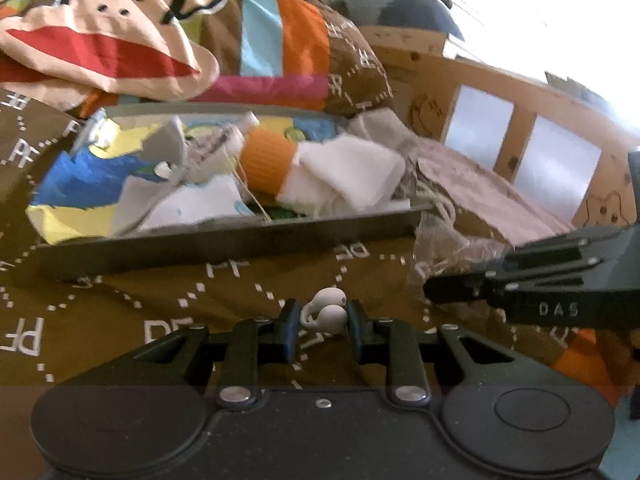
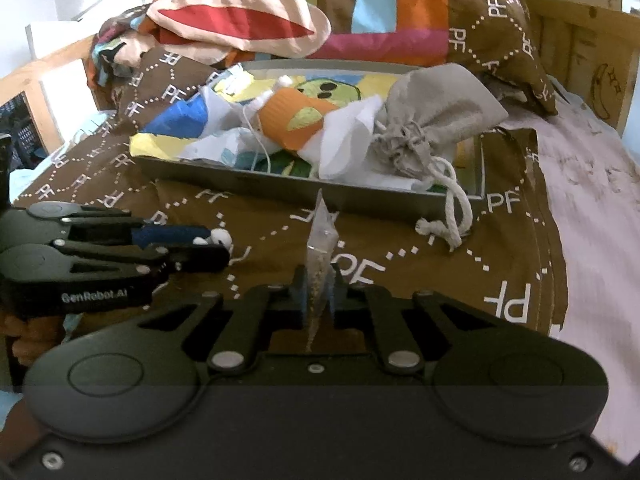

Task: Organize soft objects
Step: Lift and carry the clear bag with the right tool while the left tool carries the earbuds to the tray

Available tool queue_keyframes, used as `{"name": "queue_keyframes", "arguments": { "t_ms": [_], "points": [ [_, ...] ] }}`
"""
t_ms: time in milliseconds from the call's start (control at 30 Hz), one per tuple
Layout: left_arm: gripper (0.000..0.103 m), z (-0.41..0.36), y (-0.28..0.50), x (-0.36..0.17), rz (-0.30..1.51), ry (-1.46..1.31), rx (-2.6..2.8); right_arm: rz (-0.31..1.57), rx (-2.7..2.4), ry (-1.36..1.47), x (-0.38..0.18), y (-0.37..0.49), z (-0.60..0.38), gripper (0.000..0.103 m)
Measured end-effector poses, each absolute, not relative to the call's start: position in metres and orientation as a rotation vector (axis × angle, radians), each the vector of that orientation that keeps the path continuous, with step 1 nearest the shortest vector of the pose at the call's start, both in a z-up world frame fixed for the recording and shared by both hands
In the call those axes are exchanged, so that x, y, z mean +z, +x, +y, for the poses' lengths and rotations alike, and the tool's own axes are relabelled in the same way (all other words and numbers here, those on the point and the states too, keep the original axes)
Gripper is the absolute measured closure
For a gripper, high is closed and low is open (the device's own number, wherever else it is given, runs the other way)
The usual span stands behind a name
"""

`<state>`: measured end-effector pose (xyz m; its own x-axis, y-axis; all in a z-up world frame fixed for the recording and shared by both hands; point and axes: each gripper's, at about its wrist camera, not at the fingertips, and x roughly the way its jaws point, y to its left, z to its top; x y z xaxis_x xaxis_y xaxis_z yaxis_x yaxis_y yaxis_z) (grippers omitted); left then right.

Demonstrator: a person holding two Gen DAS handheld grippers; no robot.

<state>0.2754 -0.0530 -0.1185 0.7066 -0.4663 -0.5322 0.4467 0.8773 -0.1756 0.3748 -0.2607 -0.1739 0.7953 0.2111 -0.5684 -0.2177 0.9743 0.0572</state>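
Both tools gripped, tray waiting beyond

The left tool pinches white earbuds; the right tool is clamped flat on a clear plastic bag, both above the bed's brown blanket. The tray lies just beyond, crowded with cloths and a drawstring pouch. The smooth, rounded earbuds could squirt free; the pouch's cord overhangs the near rim.

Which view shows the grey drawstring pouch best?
Right wrist view: the pouch lies whole at the tray's right end, cord over the rim. In the left wrist view only a grey scrap shows behind white cloth.
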Motion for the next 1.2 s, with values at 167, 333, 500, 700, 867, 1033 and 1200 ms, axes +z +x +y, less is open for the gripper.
{"name": "queue_keyframes", "arguments": {
  "t_ms": [167, 333, 500, 700, 867, 1033, 1200],
  "points": [
    [0.076, -0.045, 0.262, -0.101, 0.568, -0.06, -0.444, 0.557, 0.244, -0.004, -0.161, 0.366, -0.26, 0.1],
    [0.076, -0.038, 0.246, -0.078, 0.523, -0.069, -0.368, 0.502, 0.25, 0.005, -0.144, 0.357, -0.257, 0.1],
    [0.076, -0.034, 0.236, -0.055, 0.463, -0.047, -0.308, 0.422, 0.263, -0.001, -0.121, 0.349, -0.25, 0.1],
    [0.076, -0.025, 0.239, -0.023, 0.377, -0.071, -0.253, 0.333, 0.252, 0.029, -0.087, 0.351, -0.245, 0.1],
    [0.076, -0.019, 0.251, 0.003, 0.29, -0.077, -0.206, 0.275, 0.243, 0.022, -0.066, 0.371, -0.236, 0.1],
    [0.076, -0.009, 0.274, 0.011, 0.256, -0.066, -0.167, 0.237, 0.248, 0.071, -0.06, 0.397, -0.226, 0.1],
    [0.075, -0.003, 0.311, -0.007, 0.286, -0.082, -0.144, 0.275, 0.277, 0.061, -0.084, 0.431, -0.215, 0.1]
  ]
}}
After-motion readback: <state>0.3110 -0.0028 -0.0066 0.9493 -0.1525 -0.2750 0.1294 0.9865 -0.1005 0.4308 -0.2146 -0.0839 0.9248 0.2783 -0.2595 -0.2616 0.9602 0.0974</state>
